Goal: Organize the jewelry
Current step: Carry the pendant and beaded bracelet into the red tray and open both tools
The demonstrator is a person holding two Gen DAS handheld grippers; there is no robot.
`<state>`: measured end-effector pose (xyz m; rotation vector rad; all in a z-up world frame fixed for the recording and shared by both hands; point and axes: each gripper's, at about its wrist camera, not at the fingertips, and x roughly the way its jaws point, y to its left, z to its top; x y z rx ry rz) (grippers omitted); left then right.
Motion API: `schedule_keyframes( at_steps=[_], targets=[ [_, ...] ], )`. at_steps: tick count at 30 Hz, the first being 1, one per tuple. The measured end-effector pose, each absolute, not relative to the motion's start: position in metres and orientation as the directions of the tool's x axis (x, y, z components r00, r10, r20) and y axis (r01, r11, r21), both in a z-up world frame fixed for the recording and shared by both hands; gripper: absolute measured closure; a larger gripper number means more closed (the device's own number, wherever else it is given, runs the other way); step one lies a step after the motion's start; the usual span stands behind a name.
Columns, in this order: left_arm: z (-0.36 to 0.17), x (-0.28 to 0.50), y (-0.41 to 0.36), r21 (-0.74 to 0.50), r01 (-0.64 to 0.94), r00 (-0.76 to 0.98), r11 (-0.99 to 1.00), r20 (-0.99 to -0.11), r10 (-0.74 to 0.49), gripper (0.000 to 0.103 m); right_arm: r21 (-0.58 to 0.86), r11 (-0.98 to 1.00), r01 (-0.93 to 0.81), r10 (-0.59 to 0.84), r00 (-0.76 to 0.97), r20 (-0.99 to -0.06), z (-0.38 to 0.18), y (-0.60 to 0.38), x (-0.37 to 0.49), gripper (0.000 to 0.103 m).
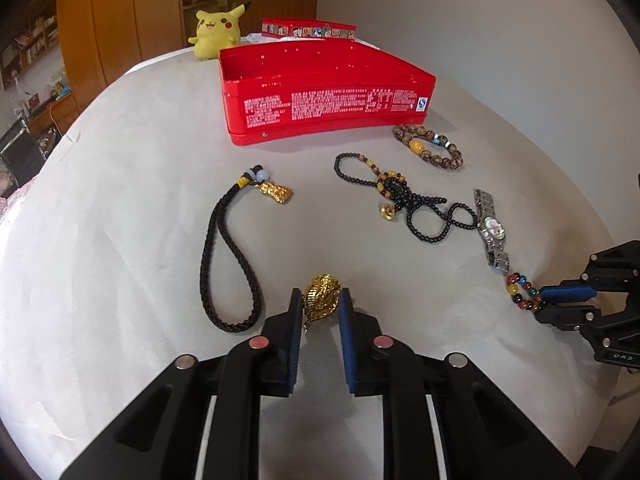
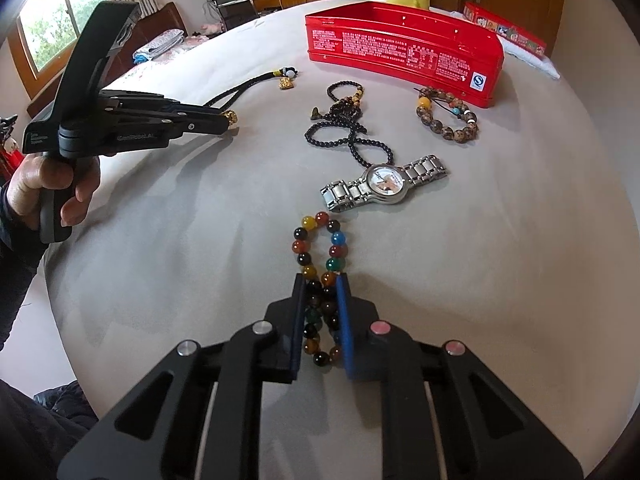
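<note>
Because both grippers already have something between their jaws, the move ahead depends on where the red tin (image 1: 328,92) lies from each of them: it sits open at the far side of the bed (image 1: 120,208), straight ahead and slightly right of the left gripper (image 1: 322,306), and ahead and to the right of the right gripper (image 2: 322,316), with its long side facing both. Between the tin and the jaws lie the pieces not yet picked up: the black braided cord (image 1: 228,264) on the left, the black bead necklace (image 1: 400,196) in the middle, the steel watch (image 2: 384,184) just beyond the right gripper, and the brown bead bracelet (image 1: 430,146) nearest the tin's front wall. The right jaws are closed around the coloured bead bracelet (image 2: 320,252), whose loop stretches away toward the watch. The left jaws grip the gold pendant (image 1: 322,300) at their tips. Judging from this, the left gripper has the clearer path to the tin.
</note>
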<state>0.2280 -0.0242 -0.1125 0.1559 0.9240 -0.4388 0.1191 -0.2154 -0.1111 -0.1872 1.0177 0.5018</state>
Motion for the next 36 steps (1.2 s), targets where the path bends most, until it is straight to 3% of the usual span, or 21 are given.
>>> schedule_keyframes(
  at_steps=[11,23,36],
  targets=[
    [-0.085,0.216,-0.028,-0.038,0.446,0.554,0.894,-0.773,-0.309,0.086,0.079,0.868,-0.49,0.327,0.443,-0.835,-0.093,-0.213,0.116,0.097],
    [-0.047,0.212,-0.036,0.001,0.467,0.595,0.884,-0.741,-0.313,0.086,0.015,0.857,-0.514,0.334,0.535,-0.776,-0.029,-0.215,0.116,0.097],
    [-0.002,0.254,-0.052,0.018,0.506,0.603,0.862,-0.723,-0.338,0.086,-0.045,0.857,-0.514,0.316,0.592,-0.741,0.044,-0.218,0.193,0.097]
  ],
)
